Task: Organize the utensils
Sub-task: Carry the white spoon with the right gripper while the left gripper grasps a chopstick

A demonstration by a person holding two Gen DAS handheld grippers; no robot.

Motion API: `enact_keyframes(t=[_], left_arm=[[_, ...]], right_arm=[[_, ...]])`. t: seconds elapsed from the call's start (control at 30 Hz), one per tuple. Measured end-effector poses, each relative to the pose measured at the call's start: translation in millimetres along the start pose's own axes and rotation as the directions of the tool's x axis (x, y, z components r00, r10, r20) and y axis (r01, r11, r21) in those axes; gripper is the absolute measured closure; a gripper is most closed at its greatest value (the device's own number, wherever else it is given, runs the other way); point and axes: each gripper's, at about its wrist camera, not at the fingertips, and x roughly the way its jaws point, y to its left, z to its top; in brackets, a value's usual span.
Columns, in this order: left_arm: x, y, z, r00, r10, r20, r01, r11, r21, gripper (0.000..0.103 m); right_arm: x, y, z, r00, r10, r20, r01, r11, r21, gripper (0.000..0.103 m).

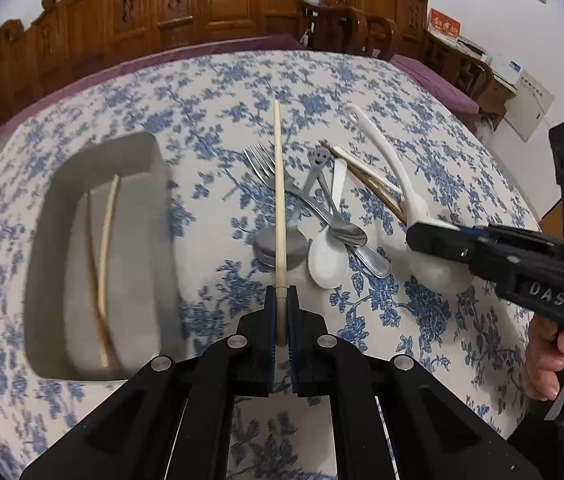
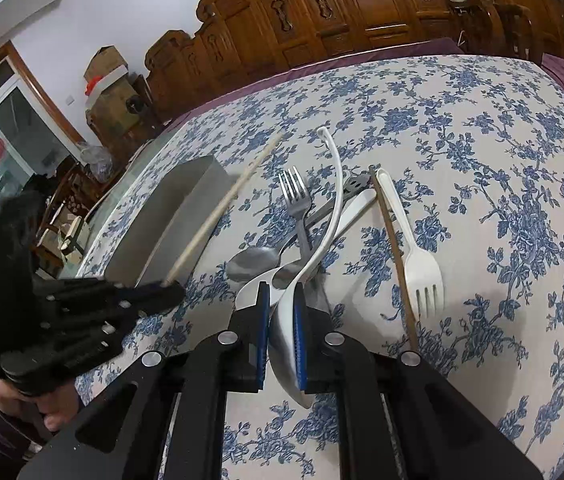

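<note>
The left tool [image 1: 282, 292] pinches one light, stiff chopstick [image 1: 279, 184] by its end, pointing to 12 o'clock over the bench [image 1: 401, 80], while the right tool [image 2: 282, 300] squeezes the smooth, slippery white ladle [image 2: 331, 216] by its bowl, so both could tip.

Pale matt wood is seen in the chopstick [image 1: 280, 196]; glossy white plastic in the ladle [image 2: 327, 216]; shiny metal in the fork [image 2: 295, 204].
</note>
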Motion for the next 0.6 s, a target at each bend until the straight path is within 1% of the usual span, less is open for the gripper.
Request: enact_keyframes(t=[0.3,0.6], left_arm=[[-25.3,23.3,-1.9,0.999,0.034,0.032,-0.034,0.999,-0.017,0.099],[-36.6,52.1,-6.5,0.997,0.067,0.043,-0.065,0.997,-0.048,0.099]], right_arm=[[-2.9,20.7,-4.6,1.0,-0.002,0.002,0.002,0.999,-0.038,0.091],[-1.1,61.1,4.0,1.0,0.004,-0.001,-0.004,0.993,-0.115,0.09]])
